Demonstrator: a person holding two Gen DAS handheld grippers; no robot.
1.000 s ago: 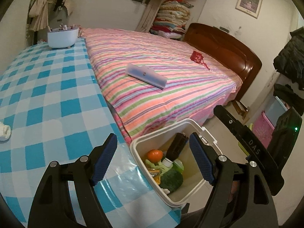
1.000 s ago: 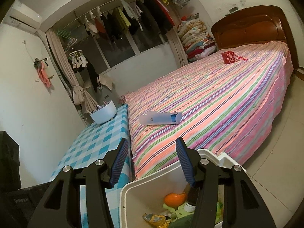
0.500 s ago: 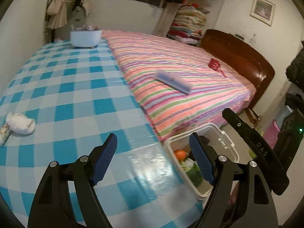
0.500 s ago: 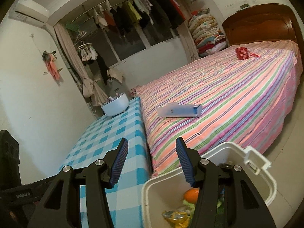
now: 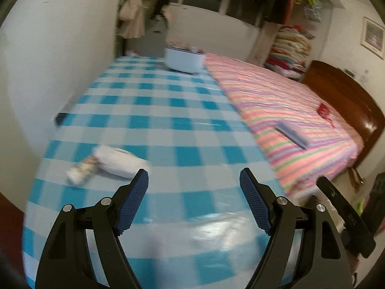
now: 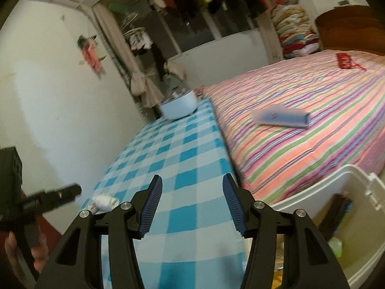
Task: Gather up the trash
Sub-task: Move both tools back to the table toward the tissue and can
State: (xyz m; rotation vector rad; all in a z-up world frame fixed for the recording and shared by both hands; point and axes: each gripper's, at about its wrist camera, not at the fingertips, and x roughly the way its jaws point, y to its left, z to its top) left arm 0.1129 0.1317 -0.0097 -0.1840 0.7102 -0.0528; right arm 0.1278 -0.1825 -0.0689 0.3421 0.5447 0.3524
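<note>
Lying on the blue checked tablecloth [image 5: 154, 125]: a white crumpled wad [image 5: 119, 161], maybe tissue, touching a small printed wrapper [image 5: 81, 169]. Just beyond, left gripper [image 5: 193, 193] opening, nothing between. Right gripper [image 6: 191, 203] parted, empty, beside the white bin [image 6: 346, 192].

Left gripper [image 5: 193, 201] and right gripper [image 6: 191, 204], black angular frames, ribbed blue pads [image 5: 133, 200], silver screws, lower frame

Glossy check, soft stripes, hard plastic

Blue-and-white checked plastic-covered surface [image 5: 154, 120] shines; striped pink cloth bedspread [image 5: 284, 101] looks matt; white plastic bin [image 6: 356, 185] smooth.
</note>
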